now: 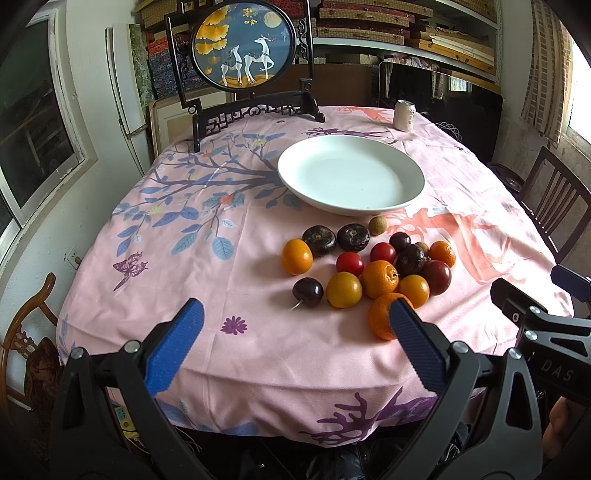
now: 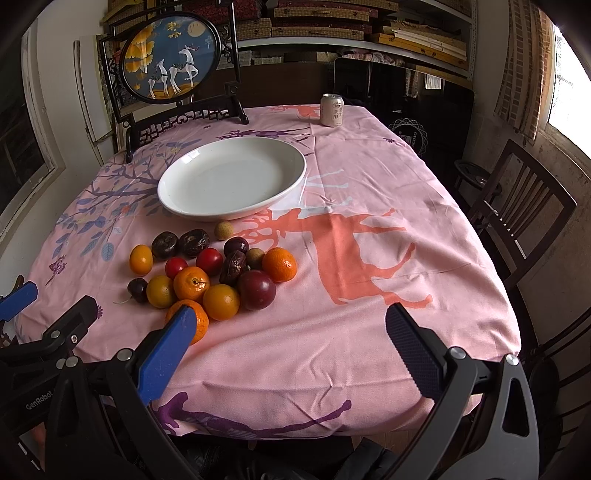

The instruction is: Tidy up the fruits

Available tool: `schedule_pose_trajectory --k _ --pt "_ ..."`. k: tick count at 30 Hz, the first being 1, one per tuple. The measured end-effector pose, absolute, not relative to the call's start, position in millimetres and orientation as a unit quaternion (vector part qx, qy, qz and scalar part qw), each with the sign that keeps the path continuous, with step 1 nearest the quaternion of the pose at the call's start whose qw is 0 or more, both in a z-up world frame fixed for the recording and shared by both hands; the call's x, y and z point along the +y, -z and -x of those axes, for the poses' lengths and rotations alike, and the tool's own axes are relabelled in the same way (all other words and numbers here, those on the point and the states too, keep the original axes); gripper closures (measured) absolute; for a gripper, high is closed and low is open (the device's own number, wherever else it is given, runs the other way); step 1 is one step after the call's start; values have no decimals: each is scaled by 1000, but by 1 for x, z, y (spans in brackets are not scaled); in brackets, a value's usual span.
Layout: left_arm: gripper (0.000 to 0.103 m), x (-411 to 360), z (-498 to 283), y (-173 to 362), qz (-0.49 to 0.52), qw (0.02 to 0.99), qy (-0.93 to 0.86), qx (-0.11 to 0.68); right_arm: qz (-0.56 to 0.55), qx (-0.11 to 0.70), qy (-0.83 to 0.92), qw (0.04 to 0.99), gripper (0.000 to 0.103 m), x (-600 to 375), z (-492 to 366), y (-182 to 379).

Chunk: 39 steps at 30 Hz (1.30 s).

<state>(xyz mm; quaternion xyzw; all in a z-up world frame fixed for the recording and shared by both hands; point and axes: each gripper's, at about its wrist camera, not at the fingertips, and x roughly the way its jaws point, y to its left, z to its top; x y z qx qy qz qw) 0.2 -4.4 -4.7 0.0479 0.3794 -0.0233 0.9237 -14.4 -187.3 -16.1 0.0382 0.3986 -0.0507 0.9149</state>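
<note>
Left gripper [image 1: 295, 325] held level, jaws spread wide, nothing between them. Right gripper [image 2: 290, 328] alongside to its right, jaws likewise wide apart, nothing gripped.

Pink-clothed table [image 2: 369, 295], dark wooden chair [image 2: 517, 221] beside it, stacked shelves [image 1: 406, 33] behind, bright window [image 2: 569, 88].

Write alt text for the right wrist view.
A pile of small fruits, oranges, red and dark ones, lies on a pink tablecloth in front of an empty white plate. The right gripper hovers open near the table's edge; a can stands far behind.
</note>
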Motion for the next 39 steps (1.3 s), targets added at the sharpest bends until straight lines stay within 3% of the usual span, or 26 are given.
schedule_pose_trajectory --k 30,37,39 --pt "2 -7 1 12 -52 924 23 379 -40 400 46 914 1 -186 13 19" --pt "2 35 -5 22 -54 924 -21 377 -48 417 -94 903 1 -165 13 46" --pt "2 49 -8 26 -52 920 -29 387 -35 426 -131 894 10 -147 11 55"
